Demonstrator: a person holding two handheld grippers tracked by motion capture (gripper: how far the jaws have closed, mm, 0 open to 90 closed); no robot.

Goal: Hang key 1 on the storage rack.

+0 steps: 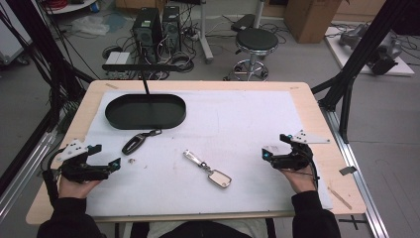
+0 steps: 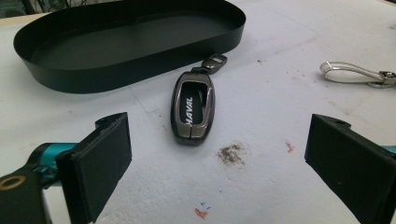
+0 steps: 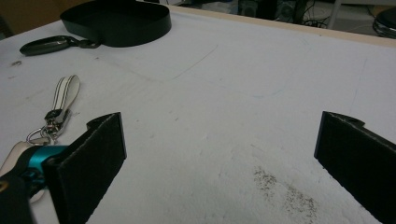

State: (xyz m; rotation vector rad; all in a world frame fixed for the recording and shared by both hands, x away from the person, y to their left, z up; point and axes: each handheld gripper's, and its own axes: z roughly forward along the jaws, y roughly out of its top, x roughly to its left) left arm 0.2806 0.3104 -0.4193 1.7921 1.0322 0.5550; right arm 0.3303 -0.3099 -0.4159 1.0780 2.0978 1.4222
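Note:
A dark car key fob (image 1: 135,143) (image 2: 193,107) marked HAVAL lies on the white mat just in front of a black oval tray (image 1: 145,111) (image 2: 130,44) (image 3: 116,18). A second key with a pale strap and silver clip (image 1: 208,169) (image 3: 60,100) lies mid-table; its strap end (image 2: 352,73) lies at the right in the left gripper view. My left gripper (image 1: 106,156) (image 2: 217,163) rests open at the table's left, jaws wide, pointing at the HAVAL fob a short way ahead. My right gripper (image 1: 274,147) (image 3: 219,158) stands open at the right, with bare mat between its jaws.
The white mat (image 1: 237,129) covers most of the wooden table (image 1: 317,114). A small metal bit (image 1: 131,160) lies near the left gripper. A black post (image 1: 145,83) rises behind the tray. A stool (image 1: 255,44) and computer towers (image 1: 157,25) stand beyond the far edge.

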